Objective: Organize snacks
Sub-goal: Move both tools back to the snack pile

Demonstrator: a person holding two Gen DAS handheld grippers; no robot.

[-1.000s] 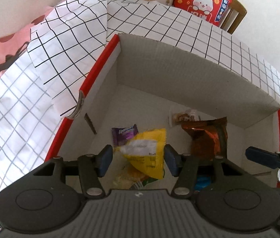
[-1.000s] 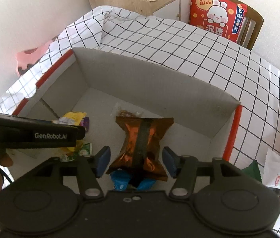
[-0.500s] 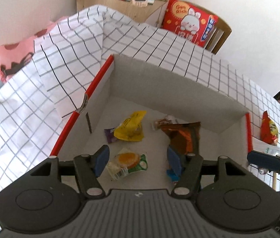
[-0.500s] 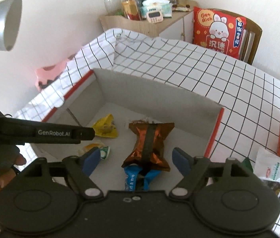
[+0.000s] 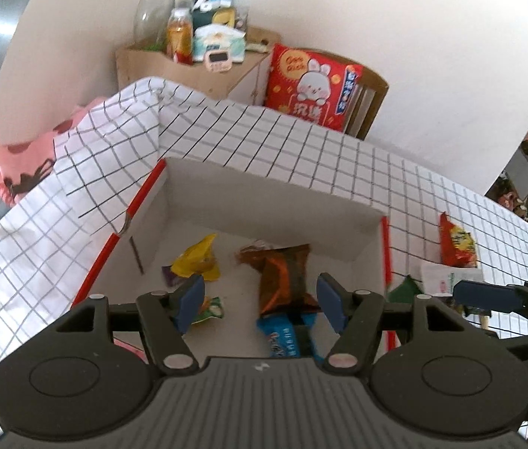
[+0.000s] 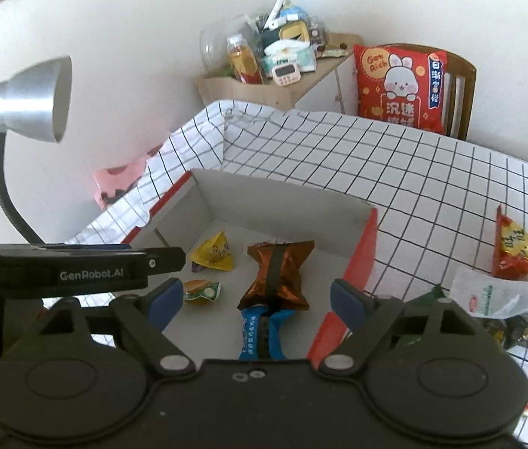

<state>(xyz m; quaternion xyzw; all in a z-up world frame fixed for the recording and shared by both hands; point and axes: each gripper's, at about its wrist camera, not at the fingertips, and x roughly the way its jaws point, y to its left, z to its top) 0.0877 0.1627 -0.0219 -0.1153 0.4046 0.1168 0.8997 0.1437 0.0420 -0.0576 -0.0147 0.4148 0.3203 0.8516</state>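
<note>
Both grippers hung above the open cardboard box (image 6: 294, 202), tilted down toward it. The left gripper (image 5: 260, 301) had just been opening its jaws, and nothing sat between them; the yellow packet (image 5: 198, 260) lay loose on the box floor below. The right gripper (image 6: 254, 299) had likewise just been spreading its jaws wide, with the brown wrapper (image 6: 277, 275) lying free on the box floor beneath rather than pinched.

From where I stood, about half the sorting looked done. Inside the box lay five snacks: the yellow packet with a small purple one (image 5: 168, 276) tucked under it at about ten o'clock, a small orange-and-green packet (image 6: 201, 291) at eight, the brown wrapper near the centre, and a blue packet (image 6: 260, 331) at six, its top end under the brown one.

Still out on the checked surface (image 6: 413, 194), past the box's red-edged wall at three o'clock, waited a red bag (image 6: 514, 249), a white pouch (image 6: 488, 293), a dark green packet (image 6: 430, 295) and a dark packet (image 6: 522, 331), bunched close together. Those, I judged, were what remained to go in.
</note>
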